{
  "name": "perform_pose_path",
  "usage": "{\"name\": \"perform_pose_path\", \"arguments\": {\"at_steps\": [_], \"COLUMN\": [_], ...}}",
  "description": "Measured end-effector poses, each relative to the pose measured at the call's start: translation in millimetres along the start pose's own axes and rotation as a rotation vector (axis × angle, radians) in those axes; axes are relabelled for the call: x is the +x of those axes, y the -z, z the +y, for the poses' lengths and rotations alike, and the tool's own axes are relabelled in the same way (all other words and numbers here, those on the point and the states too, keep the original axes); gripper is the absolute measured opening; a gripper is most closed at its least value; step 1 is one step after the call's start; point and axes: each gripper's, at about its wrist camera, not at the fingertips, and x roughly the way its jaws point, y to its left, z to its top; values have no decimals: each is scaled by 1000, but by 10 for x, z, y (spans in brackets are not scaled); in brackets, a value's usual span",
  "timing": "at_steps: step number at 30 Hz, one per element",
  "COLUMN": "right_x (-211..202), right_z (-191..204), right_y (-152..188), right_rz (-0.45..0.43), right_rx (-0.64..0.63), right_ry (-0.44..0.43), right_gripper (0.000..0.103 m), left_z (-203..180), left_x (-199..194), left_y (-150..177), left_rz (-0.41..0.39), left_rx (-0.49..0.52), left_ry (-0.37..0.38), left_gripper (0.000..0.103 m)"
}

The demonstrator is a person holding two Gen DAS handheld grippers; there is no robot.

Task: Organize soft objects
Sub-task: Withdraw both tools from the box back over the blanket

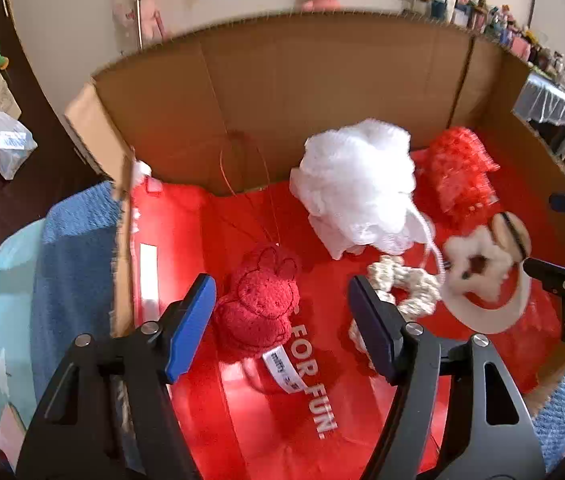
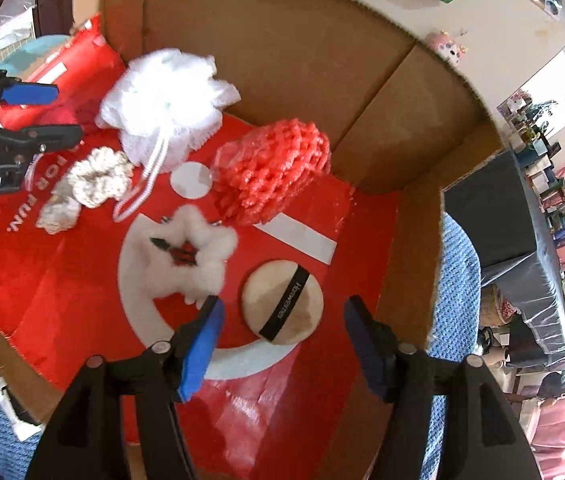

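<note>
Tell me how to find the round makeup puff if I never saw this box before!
Look inside the big cardboard box, at the red bag lining its bottom. Near the open right gripper lies the powder puff, beside the fluffy white star-shaped clip. It is the only flat, tan disc, with a black strap across it.

Fuzzy red plush toy point(image 1: 256, 308), white mesh pouf point(image 1: 356, 184) — glossy red bag point(image 2: 82, 300), matt cardboard box point(image 1: 322, 92)
</note>
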Motion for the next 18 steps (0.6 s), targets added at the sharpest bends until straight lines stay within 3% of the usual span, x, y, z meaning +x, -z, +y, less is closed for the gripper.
{"name": "perform_pose_path", "arguments": {"at_steps": [12,18], "right_x": [-604,-941], "right_z": [-115,-83], "right_y": [234,445], "right_rz": [-160,-263], "right_rx": [109,183], "right_ry": [-49,-64], "right_gripper": [78,85], "left_z": [-75,-111], "left_x": [-874,-1120], "left_y": [367,513], "left_rz": [-190,-274], "left_rx": [-32,-43], "left_ry": [80,93], "left_gripper": [79,83]}}
